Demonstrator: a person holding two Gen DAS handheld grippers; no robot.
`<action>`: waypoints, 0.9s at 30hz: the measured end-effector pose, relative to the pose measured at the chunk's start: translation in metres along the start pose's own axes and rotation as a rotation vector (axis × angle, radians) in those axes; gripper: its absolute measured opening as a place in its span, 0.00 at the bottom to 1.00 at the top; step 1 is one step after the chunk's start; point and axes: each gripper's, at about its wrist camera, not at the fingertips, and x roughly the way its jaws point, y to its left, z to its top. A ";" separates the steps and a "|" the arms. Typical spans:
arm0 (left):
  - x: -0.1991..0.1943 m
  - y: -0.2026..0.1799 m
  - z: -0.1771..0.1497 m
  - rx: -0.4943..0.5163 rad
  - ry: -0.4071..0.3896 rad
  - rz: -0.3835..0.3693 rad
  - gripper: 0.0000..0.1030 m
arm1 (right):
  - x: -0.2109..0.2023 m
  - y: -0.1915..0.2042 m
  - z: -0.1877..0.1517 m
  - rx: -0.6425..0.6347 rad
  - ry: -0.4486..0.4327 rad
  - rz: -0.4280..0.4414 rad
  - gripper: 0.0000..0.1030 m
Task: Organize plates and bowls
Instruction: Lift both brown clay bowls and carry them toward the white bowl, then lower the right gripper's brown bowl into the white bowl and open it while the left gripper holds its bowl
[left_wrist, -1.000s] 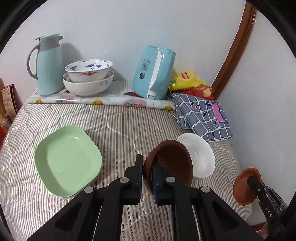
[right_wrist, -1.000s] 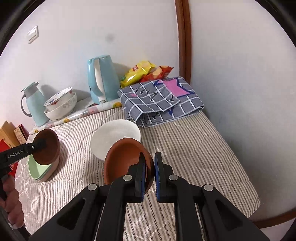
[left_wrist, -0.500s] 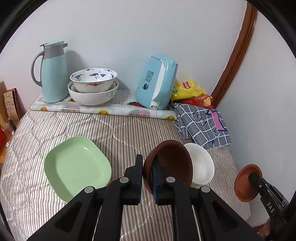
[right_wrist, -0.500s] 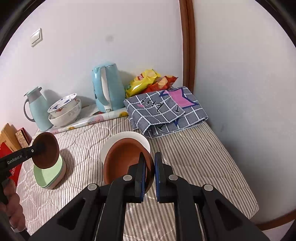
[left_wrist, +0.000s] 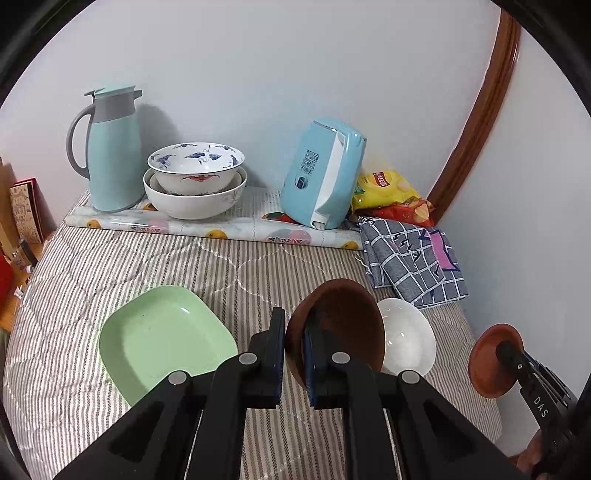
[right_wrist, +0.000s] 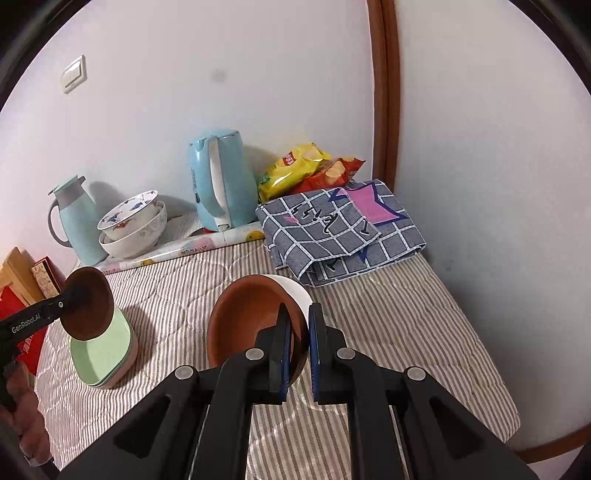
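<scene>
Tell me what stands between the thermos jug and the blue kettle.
In the left wrist view, two nested bowls stand between the thermos jug and the blue kettle.

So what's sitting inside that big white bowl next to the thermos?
A smaller white bowl with blue birds is nested in the big white bowl. Anything beneath it in there is hidden.

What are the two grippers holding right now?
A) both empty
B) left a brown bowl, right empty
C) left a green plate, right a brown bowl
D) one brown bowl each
D: the left gripper is clamped on the rim of a dark brown bowl, and the right gripper is clamped on the rim of a reddish-brown bowl; the green plate lies untouched on the bed.
</scene>
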 end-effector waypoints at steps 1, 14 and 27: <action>0.001 0.001 0.001 -0.001 0.001 0.001 0.09 | 0.002 0.001 0.001 0.000 0.003 0.000 0.09; 0.034 0.020 0.007 -0.029 0.050 0.017 0.09 | 0.047 0.007 0.004 -0.014 0.071 -0.008 0.09; 0.068 0.051 0.013 -0.086 0.092 0.064 0.09 | 0.105 0.020 -0.002 -0.043 0.164 0.000 0.09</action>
